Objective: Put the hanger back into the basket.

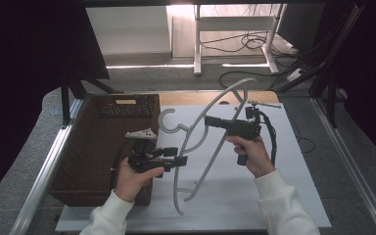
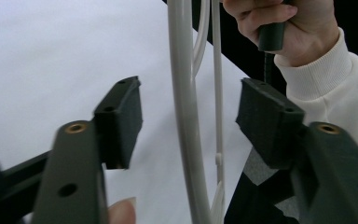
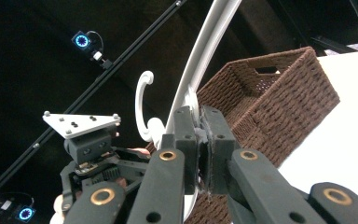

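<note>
Above the table, from the high view, I see a pale grey plastic clothes hanger [image 1: 210,142] held up over a white sheet [image 1: 274,196] that covers the tabletop. My right gripper [image 1: 210,121] pinches the hanger near its neck, which keeps the whole frame lifted and tilted, its hook [image 1: 169,120] pointing toward a dark brown woven basket [image 1: 93,161] on the left. My left gripper [image 1: 180,157] sits beside the basket with its jaws around one of the hanger's long arms, probably to steady it or take a second hold. The hanger looks smooth, thin and rounded, a looping outline with open space inside.

Looking along the left gripper view, two square black padded fingers [image 2: 121,116] stand partly apart, about halfway closed. The hanger's pale arm [image 2: 186,116] runs straight up between them, touching neither pad, so nothing is gripped here yet. Behind it I see the other hand [image 2: 284,28] in a ribbed cream sleeve.

From the right gripper view, the jaws are pressed together on the hanger [image 3: 205,56] just below its curled hook [image 3: 144,107], a firm clamp. The basket [image 3: 270,102] sits beyond, rectangular, tightly woven and rough-textured, with a cut-out handle slot. The left gripper [image 3: 98,168] shows lower left, topped by its grey three-cornered plate.
</note>
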Demonstrator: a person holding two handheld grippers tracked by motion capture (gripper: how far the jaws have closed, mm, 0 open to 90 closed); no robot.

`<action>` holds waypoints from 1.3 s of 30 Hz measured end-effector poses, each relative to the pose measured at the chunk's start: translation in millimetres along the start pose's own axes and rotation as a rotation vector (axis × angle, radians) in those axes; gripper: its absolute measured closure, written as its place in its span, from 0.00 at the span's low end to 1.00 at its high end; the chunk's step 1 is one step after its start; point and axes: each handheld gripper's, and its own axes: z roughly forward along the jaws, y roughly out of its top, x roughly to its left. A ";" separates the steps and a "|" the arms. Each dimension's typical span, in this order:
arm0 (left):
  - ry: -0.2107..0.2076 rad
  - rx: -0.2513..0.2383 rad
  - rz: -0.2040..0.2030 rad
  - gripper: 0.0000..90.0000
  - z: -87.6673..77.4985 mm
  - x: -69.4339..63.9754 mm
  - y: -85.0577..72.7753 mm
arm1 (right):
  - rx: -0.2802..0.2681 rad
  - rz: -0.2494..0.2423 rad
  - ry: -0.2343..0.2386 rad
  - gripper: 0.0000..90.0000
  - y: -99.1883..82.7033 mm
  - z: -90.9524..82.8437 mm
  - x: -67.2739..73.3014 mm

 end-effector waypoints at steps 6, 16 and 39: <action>-0.002 0.032 -0.014 0.65 9.3 4.2 -1.5 | -0.004 0.002 0.025 0.96 -1.4 3.1 3.1; -0.001 0.050 -0.069 0.89 10.1 13.8 -2.7 | 0.020 -0.027 -0.029 0.95 -4.0 7.7 0.3; 0.025 -0.074 -0.126 0.89 -26.4 27.1 -1.0 | 0.094 -0.141 -0.134 0.56 -6.5 8.8 19.0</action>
